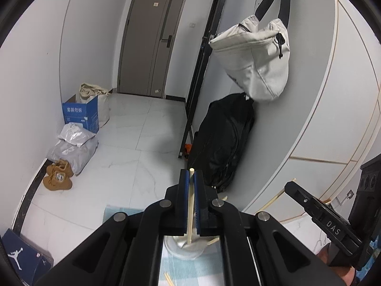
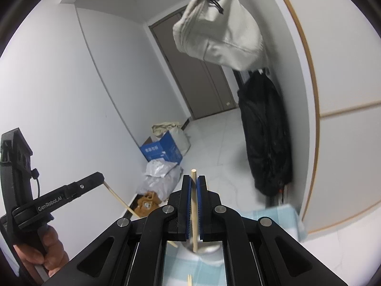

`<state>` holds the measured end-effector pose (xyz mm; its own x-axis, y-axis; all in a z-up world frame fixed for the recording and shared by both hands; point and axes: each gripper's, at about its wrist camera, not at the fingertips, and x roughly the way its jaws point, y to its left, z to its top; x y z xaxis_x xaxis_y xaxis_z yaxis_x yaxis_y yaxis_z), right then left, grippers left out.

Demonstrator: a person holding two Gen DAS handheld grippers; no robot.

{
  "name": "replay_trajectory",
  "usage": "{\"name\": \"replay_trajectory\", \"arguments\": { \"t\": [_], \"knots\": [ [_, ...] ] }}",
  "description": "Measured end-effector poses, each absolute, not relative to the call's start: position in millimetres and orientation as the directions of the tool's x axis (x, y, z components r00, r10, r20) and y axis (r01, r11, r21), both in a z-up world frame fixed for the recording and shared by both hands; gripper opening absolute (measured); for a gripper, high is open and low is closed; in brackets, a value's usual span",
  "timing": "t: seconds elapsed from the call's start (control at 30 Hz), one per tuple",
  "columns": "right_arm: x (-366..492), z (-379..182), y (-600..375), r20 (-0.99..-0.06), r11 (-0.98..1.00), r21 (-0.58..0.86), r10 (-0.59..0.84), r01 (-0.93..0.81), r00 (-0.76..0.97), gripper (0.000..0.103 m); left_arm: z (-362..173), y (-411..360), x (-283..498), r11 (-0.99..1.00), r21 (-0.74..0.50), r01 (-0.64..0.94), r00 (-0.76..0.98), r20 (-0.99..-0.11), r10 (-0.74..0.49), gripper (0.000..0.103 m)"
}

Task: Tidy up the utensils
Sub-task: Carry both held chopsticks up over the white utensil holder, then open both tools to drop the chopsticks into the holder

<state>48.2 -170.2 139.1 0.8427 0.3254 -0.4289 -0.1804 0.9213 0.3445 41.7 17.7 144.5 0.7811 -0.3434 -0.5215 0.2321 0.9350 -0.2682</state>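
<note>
Here, the left tool (image 1: 191, 178) is pinching a single wooden chopstick (image 1: 190, 205) between its blue pads (image 1: 184, 183), the stick standing nearly upright with its top end poking just above the fingertips. Its lower end is hanging over a white cup (image 1: 183, 250), which is sitting on a light blue checked cloth (image 1: 190, 269) covering the surface. More chopsticks are leaning inside that cup, and two loose ones (image 1: 169, 280) are lying on the cloth near the bottom edge of the view.

The right tool (image 2: 194, 182) is likewise squeezing one chopstick (image 2: 194, 209), held almost vertical, its tip showing above the pads and its lower end hanging above the cup (image 2: 209, 255). A hand (image 2: 45, 250) is gripping the handle of the left tool at the lower left of the right wrist view, where the left chopstick is seen slanting out below the fingertips.

Beyond both tools, a pale canvas bag (image 1: 257, 59) is hanging on the wall above a black backpack (image 1: 226, 140) that is leaning on the floor. A blue cardboard box (image 1: 82, 113), silver plastic parcels (image 1: 73, 145) and a pair of tan boots (image 1: 58, 175) are sitting along the far wall, near a brown door (image 1: 152, 40).
</note>
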Motion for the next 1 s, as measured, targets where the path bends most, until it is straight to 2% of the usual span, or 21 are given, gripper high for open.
{"name": "replay_trajectory", "arguments": {
  "t": [0.37, 0.63, 1.0],
  "knots": [
    [106, 163, -159, -0.417, 0.933, 0.285, 0.328, -0.220, 0.848, 0.004, 138, 9, 84, 0.939, -0.268, 0.215, 0.792, -0.515, -0.328, 0.000],
    [138, 144, -149, -0.460, 0.938, 0.263, 0.329, -0.227, 0.825, 0.004, 109, 10, 101, 0.933, -0.288, 0.218, 0.760, -0.549, -0.347, 0.000],
    [156, 104, -139, -0.536, 0.934, 0.227, 0.355, -0.274, 0.766, 0.004, 87, 5, 106, 0.909, -0.261, 0.324, 0.697, -0.584, -0.416, 0.000]
  ]
}}
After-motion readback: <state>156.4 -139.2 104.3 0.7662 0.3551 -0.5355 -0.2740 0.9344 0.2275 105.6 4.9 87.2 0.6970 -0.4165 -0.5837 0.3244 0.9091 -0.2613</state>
